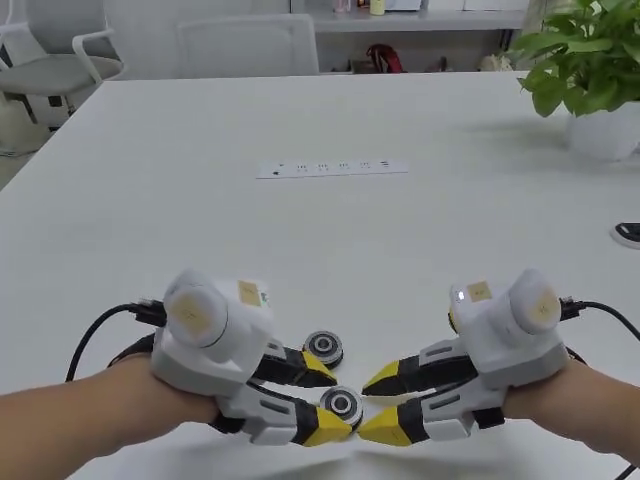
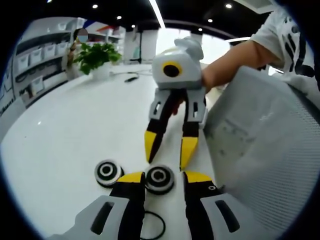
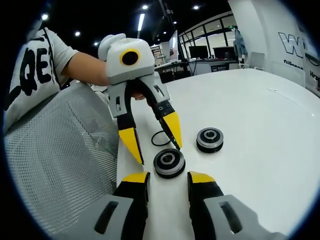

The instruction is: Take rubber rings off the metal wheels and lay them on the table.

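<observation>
My left claw [image 3: 156, 151] and right claw [image 2: 168, 160] both gape, tips flanking the wheel [image 1: 341, 404] by the tabletop's near edge. If I nip its rubber ring [image 3: 169, 174] off-centre, the unpinned wheel could skid — even roll off that edge.

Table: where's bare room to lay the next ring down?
Free: the wide table stretch from the far wheel up to the power strip, and rightward toward the plant pot. Crowded: between left tool and right tool, where the near wheel sits, with a loose ring by the left tool.
</observation>
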Demonstrator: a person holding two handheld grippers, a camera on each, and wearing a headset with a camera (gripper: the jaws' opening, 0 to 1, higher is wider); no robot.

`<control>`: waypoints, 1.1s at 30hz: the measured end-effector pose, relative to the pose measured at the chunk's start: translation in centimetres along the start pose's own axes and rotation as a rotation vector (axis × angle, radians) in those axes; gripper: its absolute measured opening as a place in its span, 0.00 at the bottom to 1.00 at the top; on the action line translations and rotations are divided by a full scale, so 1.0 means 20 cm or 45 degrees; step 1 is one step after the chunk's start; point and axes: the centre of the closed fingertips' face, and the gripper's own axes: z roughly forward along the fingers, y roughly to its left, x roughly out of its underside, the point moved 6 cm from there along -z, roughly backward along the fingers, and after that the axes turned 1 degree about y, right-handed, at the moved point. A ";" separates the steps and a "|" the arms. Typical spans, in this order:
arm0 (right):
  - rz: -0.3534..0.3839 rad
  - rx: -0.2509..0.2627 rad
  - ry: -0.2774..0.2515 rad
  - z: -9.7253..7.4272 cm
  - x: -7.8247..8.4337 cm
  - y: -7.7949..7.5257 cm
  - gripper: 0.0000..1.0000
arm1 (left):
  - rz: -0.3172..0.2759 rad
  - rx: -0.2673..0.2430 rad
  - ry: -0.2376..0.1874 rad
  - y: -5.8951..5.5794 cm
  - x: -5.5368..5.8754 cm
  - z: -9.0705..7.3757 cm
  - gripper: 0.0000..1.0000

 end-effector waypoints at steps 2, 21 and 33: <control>0.001 0.001 -0.001 0.00 0.00 0.00 0.28 | 0.000 -0.007 0.004 0.00 0.00 0.01 0.30; 0.009 0.003 -0.004 0.00 0.01 -0.01 0.28 | 0.055 -0.056 0.000 0.02 0.02 0.03 0.14; -0.019 0.002 0.007 0.02 0.01 0.00 0.26 | 0.064 -0.072 -0.006 0.01 0.02 0.03 0.14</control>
